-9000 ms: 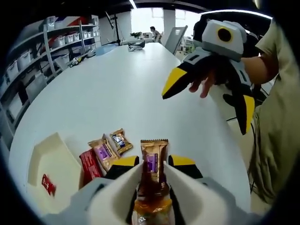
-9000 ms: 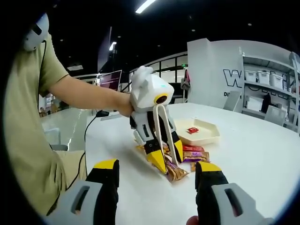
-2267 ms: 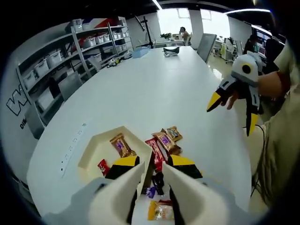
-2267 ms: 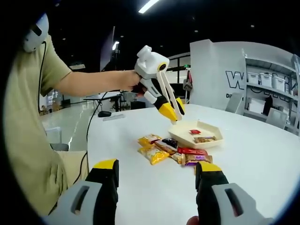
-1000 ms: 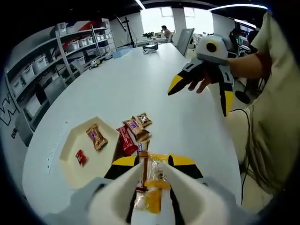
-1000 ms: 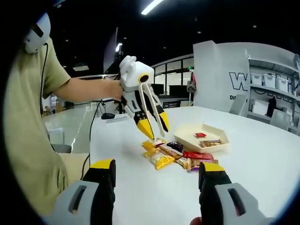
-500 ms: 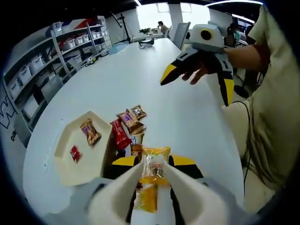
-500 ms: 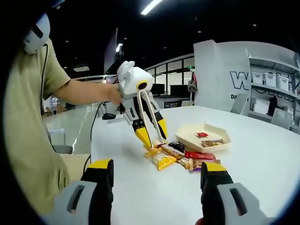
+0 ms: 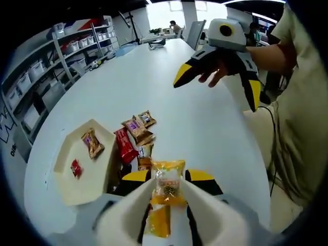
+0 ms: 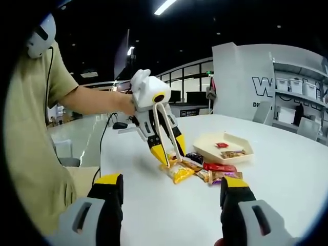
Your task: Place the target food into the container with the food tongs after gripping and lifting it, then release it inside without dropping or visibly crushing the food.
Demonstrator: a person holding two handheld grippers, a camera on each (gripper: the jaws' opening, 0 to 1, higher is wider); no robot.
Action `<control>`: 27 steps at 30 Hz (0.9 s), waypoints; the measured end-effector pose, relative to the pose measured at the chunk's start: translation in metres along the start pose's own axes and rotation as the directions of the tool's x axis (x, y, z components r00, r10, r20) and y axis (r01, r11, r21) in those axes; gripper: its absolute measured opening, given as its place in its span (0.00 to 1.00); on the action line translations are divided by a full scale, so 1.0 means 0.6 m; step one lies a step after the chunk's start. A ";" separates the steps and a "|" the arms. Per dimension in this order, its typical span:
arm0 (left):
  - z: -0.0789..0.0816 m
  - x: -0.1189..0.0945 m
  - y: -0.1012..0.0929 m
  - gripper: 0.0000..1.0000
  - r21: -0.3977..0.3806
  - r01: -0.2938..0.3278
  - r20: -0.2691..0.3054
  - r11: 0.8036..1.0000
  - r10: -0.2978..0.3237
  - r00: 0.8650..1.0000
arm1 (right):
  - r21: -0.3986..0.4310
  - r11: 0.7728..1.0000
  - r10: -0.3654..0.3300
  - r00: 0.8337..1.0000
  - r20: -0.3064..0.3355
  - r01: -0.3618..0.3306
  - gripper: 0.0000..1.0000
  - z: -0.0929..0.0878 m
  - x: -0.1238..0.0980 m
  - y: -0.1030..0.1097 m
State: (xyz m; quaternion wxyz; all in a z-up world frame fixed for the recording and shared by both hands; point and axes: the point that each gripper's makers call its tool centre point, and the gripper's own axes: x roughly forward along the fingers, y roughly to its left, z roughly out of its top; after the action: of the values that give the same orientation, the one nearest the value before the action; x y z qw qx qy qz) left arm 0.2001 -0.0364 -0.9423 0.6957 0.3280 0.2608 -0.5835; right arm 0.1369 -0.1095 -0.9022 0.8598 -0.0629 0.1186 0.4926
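Observation:
My left gripper [image 9: 169,177] is shut on white food tongs [image 9: 134,205] whose two arms run forward on either side of a yellow snack packet [image 9: 166,187]. In the right gripper view the left gripper [image 10: 169,148] points down at that yellow packet [image 10: 177,173], which lies on the white table at the near end of a pile of wrapped snacks [image 10: 210,171]. The cream hexagonal tray [image 9: 69,189] holds a brown packet [image 9: 92,143] and a small red one [image 9: 76,167]. My right gripper [image 10: 169,192] is open, held in the air off the pile, with nothing in it.
A red packet [image 9: 123,146] and two brown ones [image 9: 138,128] lie between the yellow packet and the tray. The right gripper [image 9: 218,87] hovers at the table's right edge, by a person's body. Shelves with bins [image 9: 36,77] line the far left.
The left gripper and tongs have come down and closer over the yellow packet. The right gripper has barely moved.

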 end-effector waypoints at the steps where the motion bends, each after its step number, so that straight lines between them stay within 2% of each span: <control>1: 0.000 0.001 0.001 0.26 -0.002 0.001 0.001 1.000 -0.001 1.000 | 0.000 1.000 0.000 1.000 0.000 0.000 0.76 0.000 0.000 0.000; 27: -0.008 0.019 -0.004 0.28 -0.026 0.032 -0.028 0.999 -0.033 0.999 | 0.002 1.000 -0.009 1.000 0.003 0.009 0.77 0.001 -0.004 -0.004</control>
State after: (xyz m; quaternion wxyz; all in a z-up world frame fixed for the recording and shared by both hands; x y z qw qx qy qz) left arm 0.1999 -0.0404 -0.9540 0.6862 0.3234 0.2834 -0.5867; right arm 0.1379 -0.1129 -0.9010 0.8623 -0.0621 0.1175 0.4887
